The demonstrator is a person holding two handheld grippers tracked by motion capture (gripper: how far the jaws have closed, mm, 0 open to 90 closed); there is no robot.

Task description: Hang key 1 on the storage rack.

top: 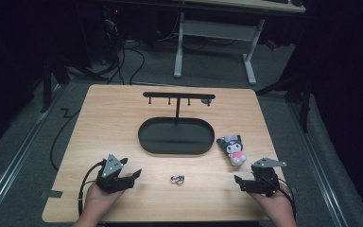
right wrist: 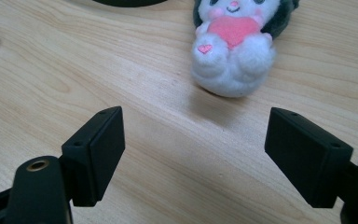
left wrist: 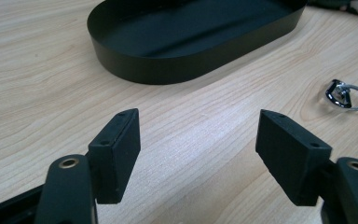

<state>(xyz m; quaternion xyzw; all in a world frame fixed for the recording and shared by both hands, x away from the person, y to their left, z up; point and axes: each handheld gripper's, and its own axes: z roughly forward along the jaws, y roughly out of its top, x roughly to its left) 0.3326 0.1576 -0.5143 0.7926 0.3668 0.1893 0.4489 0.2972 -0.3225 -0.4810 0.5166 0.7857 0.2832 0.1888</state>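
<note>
Plush toy [top: 232, 149]: lies on the tabletop [top: 99, 123], just right of the black oval tray [top: 176, 135], near the right gripper.
Key ring [top: 177, 179]: on bare wood in front of the tray, between both grippers.
Left gripper [top: 131, 174]: jaws wide, empty.
Right gripper [top: 239, 180]: jaws wide, empty.
Stand [top: 178, 97]: rises upright from the tray's far side.

Wooden table [top: 104, 113], light grain. On it: black oval tray [top: 176, 136] with hook stand, ahead of and between both grippers. Metal key ring [top: 177, 179] between left gripper [top: 133, 174] and right gripper [top: 238, 181]. Plush toy [top: 232, 149] just ahead of right gripper.
</note>
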